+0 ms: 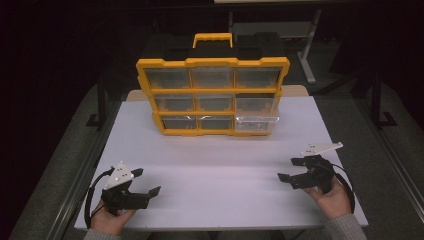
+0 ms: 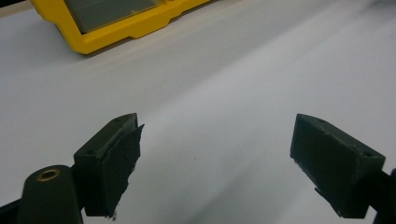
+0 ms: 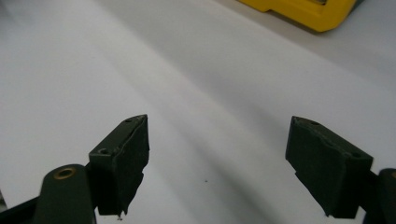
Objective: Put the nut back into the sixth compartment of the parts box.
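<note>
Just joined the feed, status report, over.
Left hand-held gripper open, empty, near table edge. Right hand-held gripper open, empty. Yellow drawer organizer upright at far side, untouched. White table between them bare.

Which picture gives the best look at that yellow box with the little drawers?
The high view: the whole yellow organizer stands upright, all nine drawers facing the camera. The left gripper view and right gripper view catch just a yellow bottom corner.

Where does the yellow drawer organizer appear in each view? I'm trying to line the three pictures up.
High view: yellow organizer stands upright at the table's far middle.
Left gripper view: its lower corner sits top left.
Right gripper view: its edge sits top right.
Shared landmark: the white table.
</note>
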A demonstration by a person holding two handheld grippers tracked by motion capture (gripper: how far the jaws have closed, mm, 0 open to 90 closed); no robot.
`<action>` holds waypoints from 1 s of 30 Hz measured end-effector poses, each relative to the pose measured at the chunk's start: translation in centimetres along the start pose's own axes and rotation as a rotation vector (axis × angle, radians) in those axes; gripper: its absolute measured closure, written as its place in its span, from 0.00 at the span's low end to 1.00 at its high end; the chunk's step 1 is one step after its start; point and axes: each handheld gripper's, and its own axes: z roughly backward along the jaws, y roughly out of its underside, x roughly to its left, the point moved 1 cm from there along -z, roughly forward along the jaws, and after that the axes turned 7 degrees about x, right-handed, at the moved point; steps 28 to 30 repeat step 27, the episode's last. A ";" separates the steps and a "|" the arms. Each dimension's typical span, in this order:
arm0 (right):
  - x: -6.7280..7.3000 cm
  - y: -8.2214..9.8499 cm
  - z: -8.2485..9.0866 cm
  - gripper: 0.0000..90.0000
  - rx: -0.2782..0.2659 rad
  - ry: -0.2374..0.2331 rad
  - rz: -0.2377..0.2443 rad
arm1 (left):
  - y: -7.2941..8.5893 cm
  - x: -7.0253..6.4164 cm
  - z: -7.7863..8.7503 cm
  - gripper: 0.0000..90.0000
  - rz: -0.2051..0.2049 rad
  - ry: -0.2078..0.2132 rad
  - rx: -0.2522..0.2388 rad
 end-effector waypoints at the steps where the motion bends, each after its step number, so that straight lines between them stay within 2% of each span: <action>1: 0.2 0.1 -0.2 0.22 0.002 0.005 0.006 | 0.0 0.0 0.0 0.17 0.003 0.001 0.000; 7: 1.0 0.6 -1.1 0.19 0.002 -0.017 0.011 | 0.0 0.0 -0.1 0.17 -0.003 0.004 0.002; 9: 1.3 0.7 -1.3 0.18 0.011 -0.024 -0.005 | 0.1 -0.1 -0.2 0.17 0.007 0.008 0.001; 10: 1.3 0.8 -1.4 0.18 0.005 -0.021 0.008 | 0.1 -0.1 -0.2 0.17 0.007 0.009 0.003; 16: 1.7 1.1 -1.5 0.17 -0.028 -0.031 -0.007 | 0.1 0.0 -0.3 0.17 -0.004 0.012 0.006; 18: 1.8 1.1 -1.4 0.17 -0.031 -0.033 -0.010 | 0.2 -0.1 -0.4 0.17 0.004 0.015 0.003; 22: 2.0 1.1 -1.3 0.17 -0.048 -0.035 -0.005 | 0.1 -0.2 -0.5 0.17 -0.005 0.018 0.010; 30: 2.1 1.2 -1.4 0.17 -0.044 -0.036 0.002 | 0.1 -0.3 -0.6 0.17 -0.005 0.020 0.003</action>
